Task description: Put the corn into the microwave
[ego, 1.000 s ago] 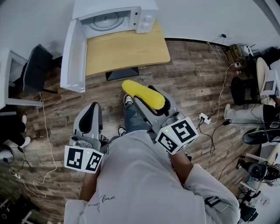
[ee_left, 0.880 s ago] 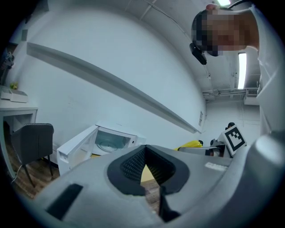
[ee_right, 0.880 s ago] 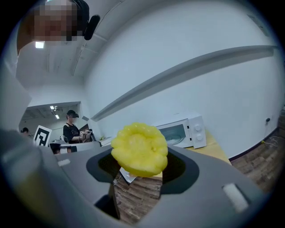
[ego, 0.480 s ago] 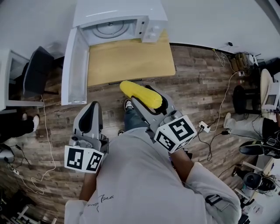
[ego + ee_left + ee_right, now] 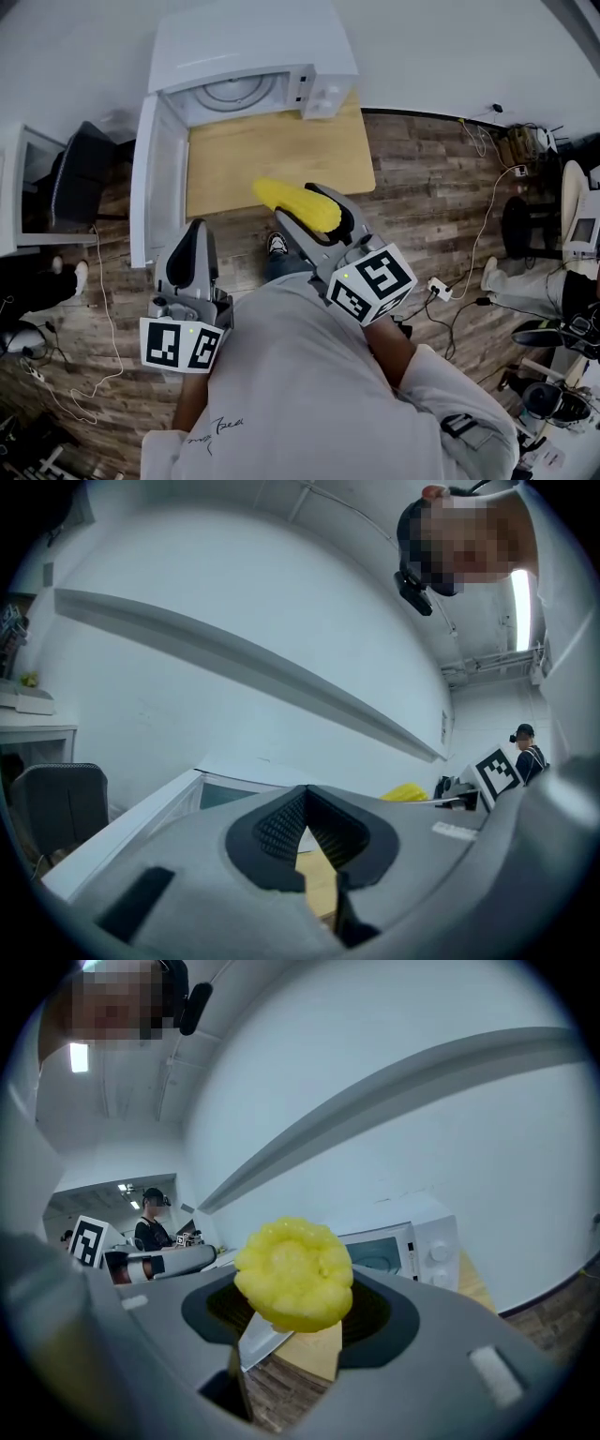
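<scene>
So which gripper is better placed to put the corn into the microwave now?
Right. The right gripper has its jaws shut on the yellow corn cob, at the near edge of the wooden table and pointing toward the open white microwave. The left gripper is empty, jaws together, farther back.

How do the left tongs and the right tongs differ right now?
The right tongs clamp the corn; the left tongs hold nothing. The right tongs' jaws stand wide around the corn; the left tongs' jaws are nearly together. The right tongs reach over the table edge; the left tongs sit further back, over the floor. Both point toward the open microwave.
</scene>
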Demonstrator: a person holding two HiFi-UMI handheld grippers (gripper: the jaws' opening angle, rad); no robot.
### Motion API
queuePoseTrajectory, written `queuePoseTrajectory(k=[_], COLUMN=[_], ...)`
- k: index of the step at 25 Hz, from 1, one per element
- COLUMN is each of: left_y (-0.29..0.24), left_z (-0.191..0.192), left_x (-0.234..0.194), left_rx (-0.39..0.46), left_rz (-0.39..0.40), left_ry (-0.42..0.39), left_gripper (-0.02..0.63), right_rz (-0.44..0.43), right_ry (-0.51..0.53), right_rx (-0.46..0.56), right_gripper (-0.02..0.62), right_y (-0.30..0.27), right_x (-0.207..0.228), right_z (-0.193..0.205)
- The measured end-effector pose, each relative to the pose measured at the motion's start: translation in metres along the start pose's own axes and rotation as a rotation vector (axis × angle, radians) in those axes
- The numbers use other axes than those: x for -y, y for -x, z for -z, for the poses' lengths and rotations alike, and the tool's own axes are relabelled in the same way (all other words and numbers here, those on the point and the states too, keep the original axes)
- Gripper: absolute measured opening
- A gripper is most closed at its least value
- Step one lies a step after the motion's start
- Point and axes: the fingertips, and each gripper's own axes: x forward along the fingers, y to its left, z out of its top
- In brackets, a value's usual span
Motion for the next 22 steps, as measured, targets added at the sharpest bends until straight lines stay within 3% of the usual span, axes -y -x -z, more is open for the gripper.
queuePoseTrajectory(k=[10, 22], left_y=[-0.054, -0.071], left_z=[-0.008, 0.0], left_x=[0.002, 0.007], left_rx=[0.028, 0.015], left_rz=[-0.002, -0.019], left_ry=[-0.032, -0.012], left_gripper=[-0.011, -0.011], right_rz=[-0.031, -0.049], right_ry=[0.007, -0.001], right_rx=[0.015, 0.005], right_gripper=[0.258, 0.259], right_y=[-0.028, -0.044], right_x=[0.046, 0.071], right_z=[-0.021, -0.019])
